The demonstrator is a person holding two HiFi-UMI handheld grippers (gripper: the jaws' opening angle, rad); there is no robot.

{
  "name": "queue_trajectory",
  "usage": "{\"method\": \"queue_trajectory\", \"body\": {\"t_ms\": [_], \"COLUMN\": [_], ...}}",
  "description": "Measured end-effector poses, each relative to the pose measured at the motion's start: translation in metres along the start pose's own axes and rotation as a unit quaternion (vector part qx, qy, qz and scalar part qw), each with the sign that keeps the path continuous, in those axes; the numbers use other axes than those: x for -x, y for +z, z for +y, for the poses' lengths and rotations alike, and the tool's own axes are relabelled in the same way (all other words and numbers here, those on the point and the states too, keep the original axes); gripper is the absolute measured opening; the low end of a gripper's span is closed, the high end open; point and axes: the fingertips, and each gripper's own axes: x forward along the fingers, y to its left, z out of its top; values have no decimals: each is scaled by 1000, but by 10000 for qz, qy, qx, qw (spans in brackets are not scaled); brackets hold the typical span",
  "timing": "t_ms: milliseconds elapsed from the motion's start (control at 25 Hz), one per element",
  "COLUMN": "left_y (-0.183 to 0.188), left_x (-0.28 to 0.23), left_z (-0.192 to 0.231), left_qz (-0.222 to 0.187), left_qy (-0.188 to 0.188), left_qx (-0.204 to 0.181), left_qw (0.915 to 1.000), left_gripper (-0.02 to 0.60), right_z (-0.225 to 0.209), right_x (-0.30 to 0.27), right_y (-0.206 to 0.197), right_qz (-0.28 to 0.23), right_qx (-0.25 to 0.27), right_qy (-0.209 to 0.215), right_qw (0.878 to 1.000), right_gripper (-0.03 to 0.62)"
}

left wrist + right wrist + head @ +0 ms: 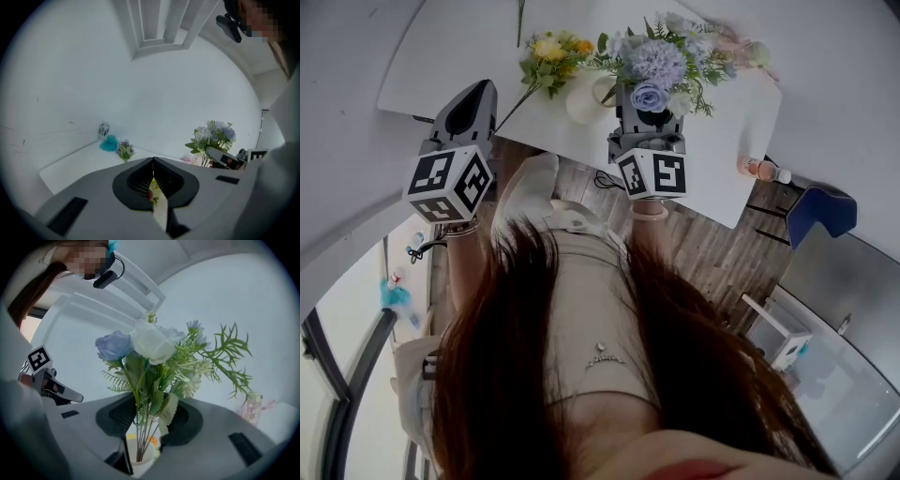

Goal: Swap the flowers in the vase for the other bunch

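My right gripper is shut on the stems of a blue and white bunch and holds it upright. The stem ends reach down into the white vase on the white table. A yellow bunch lies on the table left of the vase, its long stem running toward the near edge. To the left of that stem is my left gripper, shut, with nothing clearly held. The left gripper view shows the blue bunch at its right.
A pink bottle stands near the table's right front corner, and a blue chair is beyond that corner. Pale pink flowers lie at the far right. A teal object, a bottle and a small posy sit at the table's far end.
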Motion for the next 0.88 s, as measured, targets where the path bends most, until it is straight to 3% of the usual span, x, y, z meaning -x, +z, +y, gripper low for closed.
{"method": "queue_trajectory", "body": {"t_ms": [880], "left_y": [-3], "left_x": [-1], "left_z": [-11], "left_qz": [52], "left_qy": [-74], "left_qx": [-32], "left_qw": [10000], "left_gripper": [5], "right_z": [8], "right_x": [1], "right_y": [-39], "right_qz": [813], "right_qx": [-195], "right_qy": [278], "right_qw": [9961], "right_gripper": [173]}}
